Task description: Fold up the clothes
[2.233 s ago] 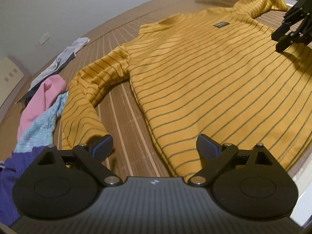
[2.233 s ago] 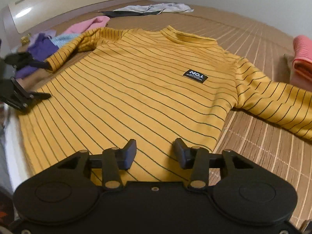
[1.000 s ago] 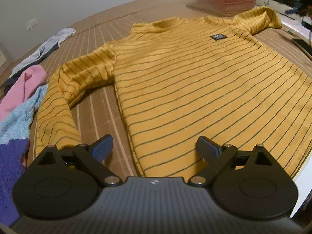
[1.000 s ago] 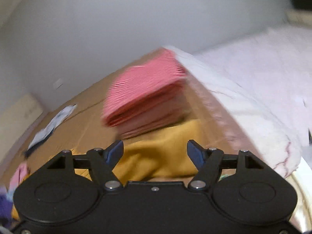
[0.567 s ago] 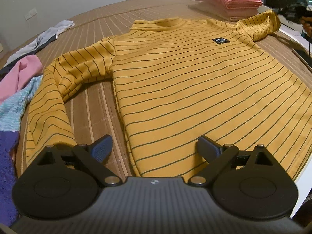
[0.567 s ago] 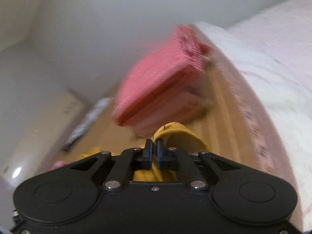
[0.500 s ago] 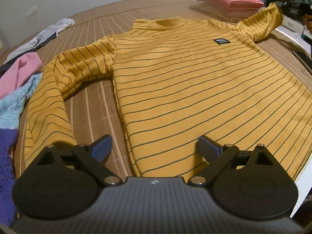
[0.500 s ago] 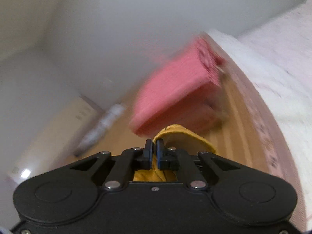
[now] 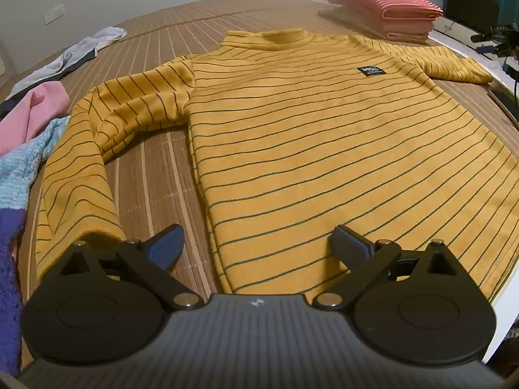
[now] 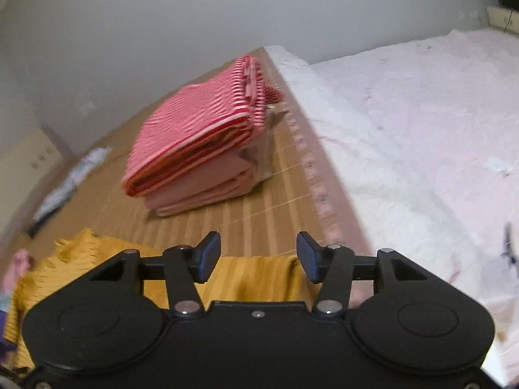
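Observation:
A mustard sweater with dark stripes [image 9: 324, 136] lies front up and spread out on the bamboo mat [image 9: 152, 175]. Its near sleeve [image 9: 74, 194] bends down at the left, its far sleeve [image 9: 454, 64] lies flat at the right. My left gripper [image 9: 256, 246] hovers open over the sweater's hem, nothing between its fingers. In the right wrist view my right gripper [image 10: 256, 256] is opening just above the far sleeve's cuff [image 10: 253, 278], which lies on the mat below the fingers; the pads do not press on it.
A folded stack of red-striped and pink clothes [image 10: 201, 149] sits at the mat's far corner [image 9: 386, 9]. Loose pink, light-blue and purple garments [image 9: 19, 149] lie left of the sweater, a white one [image 9: 81, 52] farther back. A white quilt [image 10: 421, 149] borders the mat.
The right gripper shut on the far sleeve's cuff, lifted and drew it outward, then opened and let it drop flat. The left gripper stayed open over the hem.

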Action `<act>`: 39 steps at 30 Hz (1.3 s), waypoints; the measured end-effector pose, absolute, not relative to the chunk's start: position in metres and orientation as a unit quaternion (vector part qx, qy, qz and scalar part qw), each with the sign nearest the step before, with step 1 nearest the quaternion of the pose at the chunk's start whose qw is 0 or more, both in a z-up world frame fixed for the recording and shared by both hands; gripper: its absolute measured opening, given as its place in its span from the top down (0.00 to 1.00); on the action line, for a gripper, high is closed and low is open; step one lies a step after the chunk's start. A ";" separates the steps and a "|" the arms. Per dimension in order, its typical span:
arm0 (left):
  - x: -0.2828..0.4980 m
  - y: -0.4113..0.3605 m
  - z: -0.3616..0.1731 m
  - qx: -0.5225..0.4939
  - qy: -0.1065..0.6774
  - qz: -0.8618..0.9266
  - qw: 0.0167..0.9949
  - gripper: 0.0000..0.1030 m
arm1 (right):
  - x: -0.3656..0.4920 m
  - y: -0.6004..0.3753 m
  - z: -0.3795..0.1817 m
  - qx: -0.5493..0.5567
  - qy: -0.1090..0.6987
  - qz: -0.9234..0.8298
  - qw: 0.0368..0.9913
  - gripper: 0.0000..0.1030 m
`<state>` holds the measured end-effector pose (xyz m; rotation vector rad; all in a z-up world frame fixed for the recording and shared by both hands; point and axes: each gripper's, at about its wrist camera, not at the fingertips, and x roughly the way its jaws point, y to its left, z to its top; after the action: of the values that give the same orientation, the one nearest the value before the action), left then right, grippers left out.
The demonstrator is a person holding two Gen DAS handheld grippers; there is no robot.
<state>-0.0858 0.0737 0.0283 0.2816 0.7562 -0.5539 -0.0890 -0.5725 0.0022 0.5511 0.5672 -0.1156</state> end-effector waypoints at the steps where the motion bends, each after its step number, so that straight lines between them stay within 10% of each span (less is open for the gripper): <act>1: -0.086 0.074 0.028 0.135 0.363 -0.266 0.883 0.03 | -0.087 -0.566 0.000 0.258 0.286 -0.057 0.921 0.47; 12: -0.087 0.073 0.028 0.136 0.362 -0.262 0.884 0.02 | -0.068 -0.561 -0.027 0.230 0.330 -0.101 0.910 0.62; 16: -0.087 0.073 0.028 0.137 0.361 -0.262 0.884 0.02 | -0.074 -0.554 -0.020 0.203 0.329 -0.093 0.918 0.94; 29: -0.092 0.077 0.047 0.136 0.335 -0.269 0.893 0.02 | -0.108 -0.437 0.135 0.145 0.161 0.039 0.976 0.96; 39: -0.107 0.088 0.062 0.133 0.318 -0.258 0.902 0.02 | -0.028 -0.269 0.154 0.060 0.179 0.146 0.971 0.96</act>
<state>-0.1067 0.0877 0.0623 0.2753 0.6585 -0.5329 -0.0280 -0.2688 0.1537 0.1207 0.3622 0.2954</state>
